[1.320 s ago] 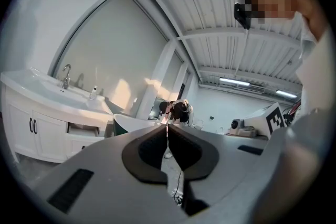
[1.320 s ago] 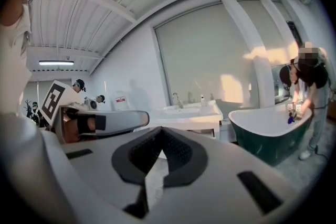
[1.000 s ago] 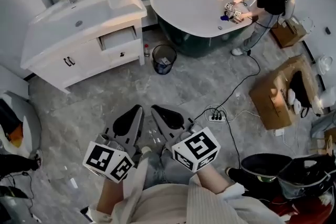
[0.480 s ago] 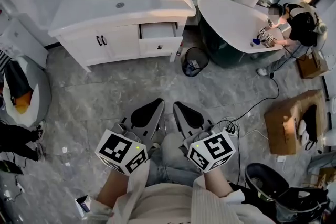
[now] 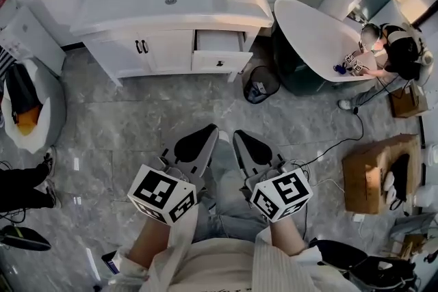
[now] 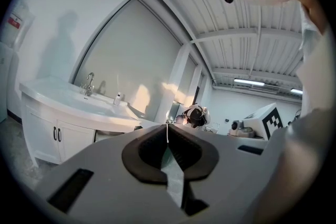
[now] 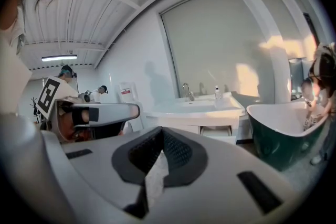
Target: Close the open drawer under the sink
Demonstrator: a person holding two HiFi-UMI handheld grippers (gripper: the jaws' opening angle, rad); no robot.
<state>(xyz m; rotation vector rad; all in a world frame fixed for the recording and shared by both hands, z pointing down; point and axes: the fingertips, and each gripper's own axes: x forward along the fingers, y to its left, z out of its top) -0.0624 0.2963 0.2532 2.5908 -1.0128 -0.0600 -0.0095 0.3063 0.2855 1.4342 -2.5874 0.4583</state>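
Head view is showing the drawer (image 5: pixel 207 61) pulled out under the sink (image 5: pixel 130 0), well ahead of left gripper (image 5: pixel 200 136) and right gripper (image 5: pixel 244 142), jaws together, empty; rigid front likely sliding light, pushing flat mid-panel.

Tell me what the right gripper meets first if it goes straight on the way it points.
Ahead of the right gripper lies only floor; past that, probably the sink cabinet front, near or just left of the open drawer. Depth is hard to judge.
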